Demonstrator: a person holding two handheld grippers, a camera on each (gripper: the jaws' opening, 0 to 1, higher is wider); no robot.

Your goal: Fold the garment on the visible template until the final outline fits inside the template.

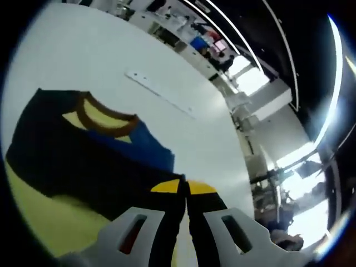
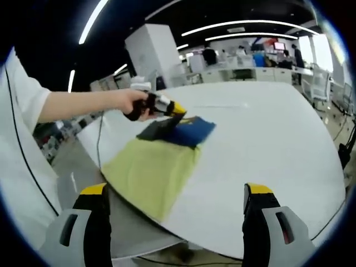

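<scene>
A dark blue garment [image 1: 105, 161] with a brown collar [image 1: 105, 125] lies partly on a yellow template [image 1: 39, 214] on the white table [image 1: 72, 61]. My left gripper [image 1: 184, 186] is shut, and the garment's dark edge runs up into its yellow-tipped jaws. In the right gripper view a hand holds the left gripper [image 2: 179, 109] over the garment's [image 2: 192, 130] far end, where a dark flap is raised. The template [image 2: 150, 169] stretches toward the table's near edge. My right gripper [image 2: 176, 190] stands wide open above that edge, holding nothing.
A thin white strip [image 1: 158, 92] lies on the table beyond the garment. A black cable [image 2: 100, 142] hangs off the table's left side. A person's white sleeve [image 2: 19, 111] is at the left. Office desks and people fill the background. The table's right half [image 2: 272, 139] is bare.
</scene>
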